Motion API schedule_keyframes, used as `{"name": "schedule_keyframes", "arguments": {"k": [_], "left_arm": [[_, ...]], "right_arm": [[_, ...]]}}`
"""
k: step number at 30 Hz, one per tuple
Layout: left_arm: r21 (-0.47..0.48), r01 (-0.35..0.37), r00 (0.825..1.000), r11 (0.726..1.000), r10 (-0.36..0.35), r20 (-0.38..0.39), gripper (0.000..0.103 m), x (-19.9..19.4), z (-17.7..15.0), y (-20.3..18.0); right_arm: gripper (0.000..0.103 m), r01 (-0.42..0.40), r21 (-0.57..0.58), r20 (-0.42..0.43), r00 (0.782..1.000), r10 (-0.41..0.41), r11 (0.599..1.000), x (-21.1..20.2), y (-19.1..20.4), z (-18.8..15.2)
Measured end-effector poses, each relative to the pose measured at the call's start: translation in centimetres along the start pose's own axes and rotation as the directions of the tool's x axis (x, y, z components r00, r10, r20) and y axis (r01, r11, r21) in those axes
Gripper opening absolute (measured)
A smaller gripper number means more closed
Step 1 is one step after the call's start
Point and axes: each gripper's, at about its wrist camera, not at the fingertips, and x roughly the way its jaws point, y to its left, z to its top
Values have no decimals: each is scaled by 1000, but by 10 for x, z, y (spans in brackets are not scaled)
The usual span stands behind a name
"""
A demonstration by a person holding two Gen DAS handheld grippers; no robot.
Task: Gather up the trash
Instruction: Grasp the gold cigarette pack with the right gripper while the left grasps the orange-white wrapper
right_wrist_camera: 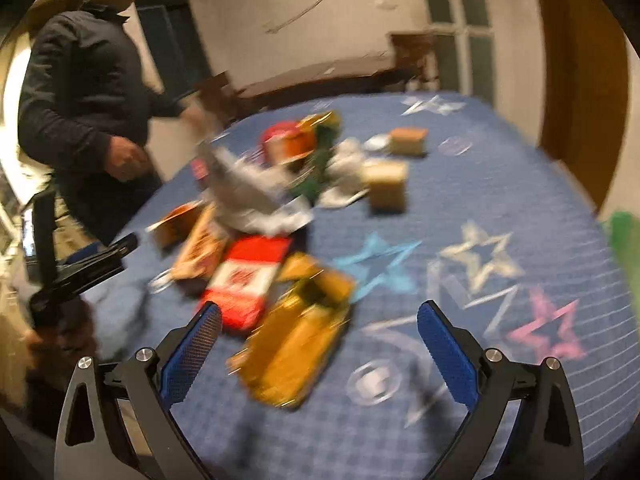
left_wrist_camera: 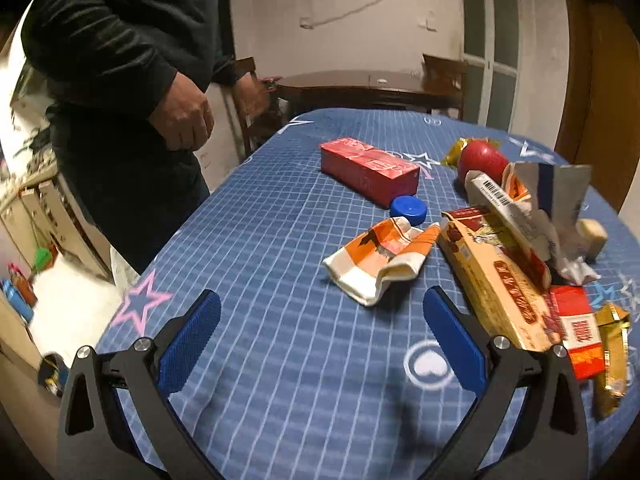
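Trash lies scattered on a table with a blue grid cloth. My left gripper hovers open just short of a crumpled orange-and-white wrapper. Behind it are a blue bottle cap, a red carton and a long tan box. A red-and-white packet and a gold wrapper lie at the right. The right wrist view is blurred. There my right gripper is open above the gold wrapper, with the red-and-white packet just beyond its left finger.
A person in a dark sweater stands at the table's left side. A red apple, crumpled white paper and a beige block sit in the pile. Something green shows at the right table edge. A dark wooden table stands behind.
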Motion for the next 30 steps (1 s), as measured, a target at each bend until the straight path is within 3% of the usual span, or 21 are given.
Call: {"name": "schedule_keyframes", "arguments": {"k": [2, 6, 8, 10, 12, 15, 20, 23, 25, 30], "left_arm": [[-16, 20, 1000, 1000, -20, 12, 98, -8, -5, 2], [0, 33, 998, 999, -33, 51, 98, -27, -12, 0], [12, 31, 998, 999, -31, 63, 98, -33, -14, -2], [31, 32, 997, 999, -34, 64, 98, -37, -16, -3], [44, 30, 998, 999, -32, 54, 98, -33, -13, -6], [85, 41, 999, 996, -42, 9, 98, -14, -4, -14], [167, 67, 997, 984, -59, -50, 97, 8, 9, -23], [217, 58, 997, 974, -44, -71, 84, 24, 19, -31], [244, 90, 993, 966, -70, -92, 77, 37, 24, -38], [297, 97, 986, 950, -50, -162, 45, 69, 25, -58]], "right_arm": [[81, -3, 19, -62, 998, 4, 1000, 13, 3, -3], [73, -22, 79, -132, 991, 33, 997, 26, 1, -7], [72, -14, 74, -129, 991, 23, 997, 26, 2, -5], [61, -14, 77, -131, 991, 24, 997, 27, 4, -4], [57, -11, 68, -124, 992, 19, 998, 30, 6, -3], [54, -29, 75, -103, 994, 37, 997, 27, 3, -6], [40, -35, 83, -44, 998, 38, 996, 11, -4, -8], [36, -16, 72, -5, 1000, 16, 997, 0, -8, -8], [34, -13, 72, 10, 1000, 13, 997, -4, -11, -7], [32, 9, 36, 57, 998, -11, 999, -16, -11, -7]]}}
